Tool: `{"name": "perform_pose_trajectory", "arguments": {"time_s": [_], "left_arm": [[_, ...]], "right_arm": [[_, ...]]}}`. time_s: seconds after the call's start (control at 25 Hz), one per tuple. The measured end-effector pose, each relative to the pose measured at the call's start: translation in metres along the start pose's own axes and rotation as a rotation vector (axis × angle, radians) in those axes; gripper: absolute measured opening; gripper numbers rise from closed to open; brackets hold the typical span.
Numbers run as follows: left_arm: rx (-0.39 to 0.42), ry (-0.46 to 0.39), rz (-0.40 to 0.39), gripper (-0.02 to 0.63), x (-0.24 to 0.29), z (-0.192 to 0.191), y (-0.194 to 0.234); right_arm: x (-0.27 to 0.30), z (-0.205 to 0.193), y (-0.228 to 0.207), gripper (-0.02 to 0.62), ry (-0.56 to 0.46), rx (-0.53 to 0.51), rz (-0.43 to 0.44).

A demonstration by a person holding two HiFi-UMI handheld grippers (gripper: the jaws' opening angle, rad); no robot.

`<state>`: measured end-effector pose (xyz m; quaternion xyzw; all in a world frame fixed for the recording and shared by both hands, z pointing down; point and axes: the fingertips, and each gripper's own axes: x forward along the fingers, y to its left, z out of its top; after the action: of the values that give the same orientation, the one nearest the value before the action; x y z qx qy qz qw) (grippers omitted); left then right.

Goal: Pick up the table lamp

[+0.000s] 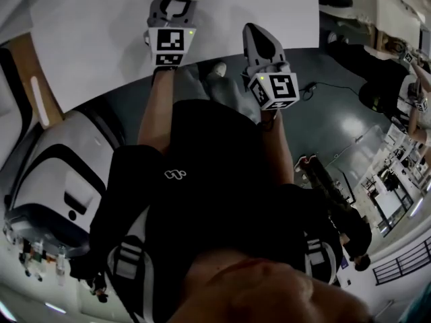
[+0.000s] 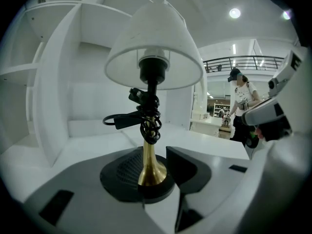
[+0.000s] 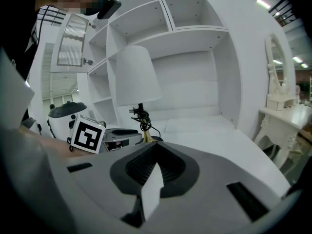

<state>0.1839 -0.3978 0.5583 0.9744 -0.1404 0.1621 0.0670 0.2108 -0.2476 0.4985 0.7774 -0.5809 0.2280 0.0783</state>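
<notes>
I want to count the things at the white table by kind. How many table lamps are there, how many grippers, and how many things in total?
table lamp: 1
grippers: 2 (left gripper, right gripper)
total: 3

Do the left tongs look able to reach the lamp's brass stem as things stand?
Probably yes: the left tongs stand open, the brass stem sits right at their gap, and nothing blocks the way.
</notes>
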Motion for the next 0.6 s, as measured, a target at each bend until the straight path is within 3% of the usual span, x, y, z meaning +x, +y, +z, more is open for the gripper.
{"name": "perform_pose_trajectory", "arguments": {"time_s": [0.6], "left_arm": [[0.044, -0.013, -0.024, 0.135, 0.039, 0.005, 0.007]], "right_arm": [[0.0, 0.002, -0.016, 0.017, 0.015, 0.011, -0.065]]}}
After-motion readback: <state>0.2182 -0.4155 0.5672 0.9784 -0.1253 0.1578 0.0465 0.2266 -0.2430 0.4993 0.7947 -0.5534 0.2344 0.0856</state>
